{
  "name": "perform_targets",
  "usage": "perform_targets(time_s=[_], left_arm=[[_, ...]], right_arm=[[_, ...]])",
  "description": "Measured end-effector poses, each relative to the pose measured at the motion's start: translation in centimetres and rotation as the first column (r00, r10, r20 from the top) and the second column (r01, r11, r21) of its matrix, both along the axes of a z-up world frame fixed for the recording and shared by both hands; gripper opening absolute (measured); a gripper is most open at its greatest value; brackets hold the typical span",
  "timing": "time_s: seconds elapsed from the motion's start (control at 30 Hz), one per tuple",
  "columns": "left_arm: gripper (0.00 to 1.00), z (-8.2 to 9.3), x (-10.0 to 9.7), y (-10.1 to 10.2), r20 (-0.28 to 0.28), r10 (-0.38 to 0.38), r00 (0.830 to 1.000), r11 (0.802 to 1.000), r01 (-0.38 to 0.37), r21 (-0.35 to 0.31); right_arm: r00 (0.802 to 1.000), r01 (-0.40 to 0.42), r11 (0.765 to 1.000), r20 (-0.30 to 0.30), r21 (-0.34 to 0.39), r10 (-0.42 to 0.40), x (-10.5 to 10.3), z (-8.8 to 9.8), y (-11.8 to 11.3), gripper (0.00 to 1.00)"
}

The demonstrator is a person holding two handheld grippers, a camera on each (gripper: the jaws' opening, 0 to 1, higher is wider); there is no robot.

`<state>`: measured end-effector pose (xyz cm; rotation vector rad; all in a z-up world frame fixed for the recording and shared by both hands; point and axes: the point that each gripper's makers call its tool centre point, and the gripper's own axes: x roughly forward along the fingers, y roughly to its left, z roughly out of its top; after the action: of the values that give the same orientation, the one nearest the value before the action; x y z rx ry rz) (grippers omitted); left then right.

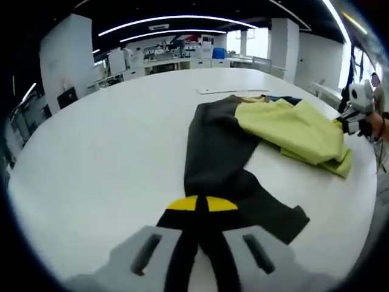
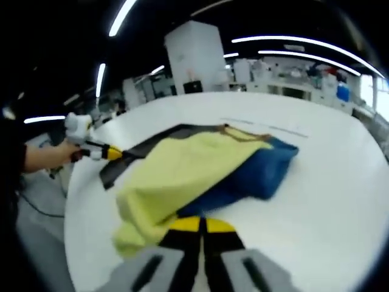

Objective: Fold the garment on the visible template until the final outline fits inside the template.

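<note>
In the left gripper view, the left gripper [image 1: 200,243] sits nearest, its two fingers drawn together with a strip of dark fabric running up between them; they look clamped on the end of the garment's dark sleeve [image 1: 213,170]. That sleeve runs away across the white tabletop [image 1: 91,158] toward the main bulk of the garment [image 1: 292,125], a yellow-green body lying bunched and partly doubled over, with a little blue showing at its far edge. Just past it lies a pale flat strip [image 1: 234,90], which may be an edge of the template, though that cannot be told for sure.

In the right gripper view, the right gripper [image 2: 200,252] has its fingers close together right at the near edge of the yellow-green cloth. Whether any fabric is actually pinched there cannot be told. The blue part [image 2: 255,170] lies beside and under the yellow.

The risks, as a judgement: the body is crumpled, so any fold made now would lock in wrinkles and leave an uneven outline. Pulling on the sleeve alone could drag the whole garment toward the tabletop's edge and off the template. If the right grip is shallow, the cloth may slip mid-fold.
</note>
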<state>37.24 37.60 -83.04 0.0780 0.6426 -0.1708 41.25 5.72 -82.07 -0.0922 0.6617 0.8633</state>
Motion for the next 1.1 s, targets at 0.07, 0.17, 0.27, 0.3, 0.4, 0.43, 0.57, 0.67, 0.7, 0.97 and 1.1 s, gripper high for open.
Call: perform_targets(time_s=[0.07,0.17,0.27,0.3,0.4,0.43,0.57,0.67,0.7,0.97,1.1], left_arm=[[0.0,0.3,0.1,0.5,0.003,0.009,1.0,1.0,-0.009,0.005],[0.0,0.3,0.1,1.4,0.002,0.022,1.0,1.0,-0.022,0.017],[0.0,0.0,0.3,2.3,-0.004,0.035,0.999,0.999,-0.035,0.034],[0.0,-0.1,0.3,2.7,-0.009,0.043,0.999,0.998,-0.043,0.037],[0.0,-0.2,0.5,3.1,-0.009,0.053,0.999,0.997,-0.053,0.047],[0.0,-0.1,0.6,3.2,-0.01,0.055,0.998,0.997,-0.054,0.049],[0.0,-0.3,1.4,4.2,-0.008,0.066,0.998,0.996,-0.065,0.053],[0.0,-0.4,1.6,4.4,-0.008,0.074,0.997,0.996,-0.073,0.056],[0.0,-0.4,1.6,4.5,-0.007,0.076,0.997,0.996,-0.076,0.056],[0.0,-0.1,2.9,5.6,-0.004,0.096,0.995,0.993,-0.096,0.063],[0.0,0.0,3.5,6.2,-0.009,0.101,0.995,0.992,-0.1,0.079]], right_arm=[[1.0,0.014,1.0,0.007,0.003,-0.014,0.0,0.5,-0.5,0.0],[0.999,0.028,1.0,0.023,0.008,-0.029,0.0,1.5,-1.0,0.0],[0.999,0.043,0.999,0.031,0.007,-0.043,0.3,1.8,-1.7,0.0],[0.998,0.05,0.999,0.032,0.008,-0.05,0.3,1.9,-1.9,0.0],[0.997,0.074,0.997,0.03,0.003,-0.074,0.4,2.0,-2.7,0.0],[0.996,0.079,0.997,0.029,0.003,-0.079,0.5,2.0,-2.9,0.0],[0.993,0.117,0.993,0.024,-0.007,-0.117,0.9,2.3,-4.1,0.0],[0.989,0.146,0.989,0.024,-0.027,-0.146,1.1,2.3,-5.3,0.0],[0.988,0.153,0.988,0.026,-0.033,-0.152,1.2,2.3,-5.7,0.0],[0.975,0.224,0.971,0.021,-0.081,-0.223,1.8,2.0,-9.7,0.0],[0.97,0.242,0.966,0.009,-0.094,-0.242,1.5,1.9,-10.7,0.0]])
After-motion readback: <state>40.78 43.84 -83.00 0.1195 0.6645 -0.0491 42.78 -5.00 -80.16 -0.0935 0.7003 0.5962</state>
